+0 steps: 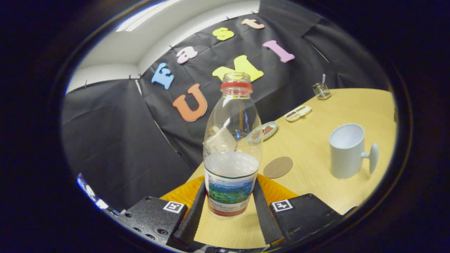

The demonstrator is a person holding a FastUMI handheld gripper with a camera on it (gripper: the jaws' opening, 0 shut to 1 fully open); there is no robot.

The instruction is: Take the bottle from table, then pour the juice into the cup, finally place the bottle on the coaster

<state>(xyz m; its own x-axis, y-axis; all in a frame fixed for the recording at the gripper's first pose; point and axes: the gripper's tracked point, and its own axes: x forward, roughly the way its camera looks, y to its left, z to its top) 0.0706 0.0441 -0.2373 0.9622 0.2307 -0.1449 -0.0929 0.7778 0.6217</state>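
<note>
A clear plastic bottle (232,140) with a red neck ring, an open mouth and a picture label stands upright between my fingers. My gripper (229,189) is shut on the bottle, with one finger (194,211) pressing each side of the labelled lower part. A little pale liquid shows inside, just above the label. Beyond the fingers, to the right, a round brown coaster (278,167) lies flat on the light wooden table (316,196). Farther right stands a white cup (347,151), its handle pointing right.
An orange mat (279,192) lies under the bottle, just behind the fingers. Past the coaster are a small round dish (266,130), an oblong tray (297,112) and a metal holder (321,91) near the black cloth wall. The table's edge runs off to the left.
</note>
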